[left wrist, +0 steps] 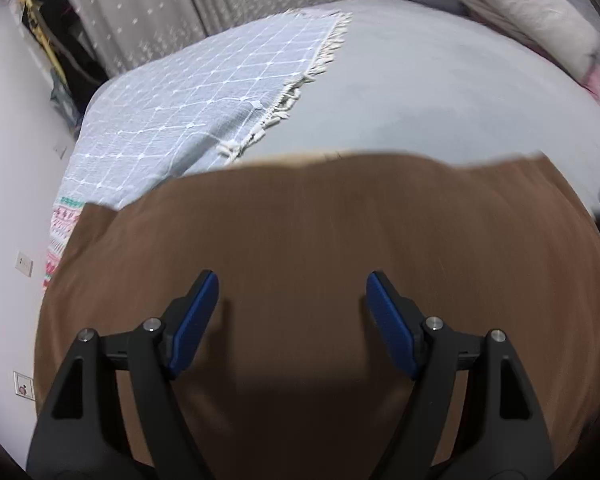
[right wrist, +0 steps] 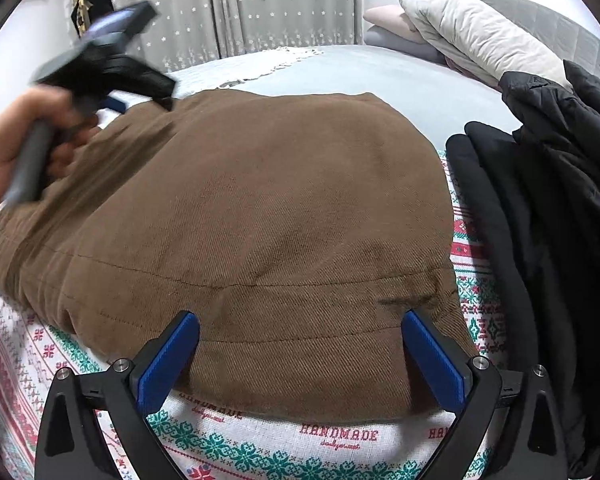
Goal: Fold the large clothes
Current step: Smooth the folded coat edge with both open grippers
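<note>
Both tools, left tool (left wrist: 292, 280) and right tool (right wrist: 300, 320), gape empty over brown garment (right wrist: 240, 200)

Left gripper (left wrist: 292, 280) spread wide, nothing between fingers. Right gripper (right wrist: 300, 320) likewise wide apart, empty. Left hand (right wrist: 16, 136) wrapped round its handle, blurred, tilted forward and down.
</note>
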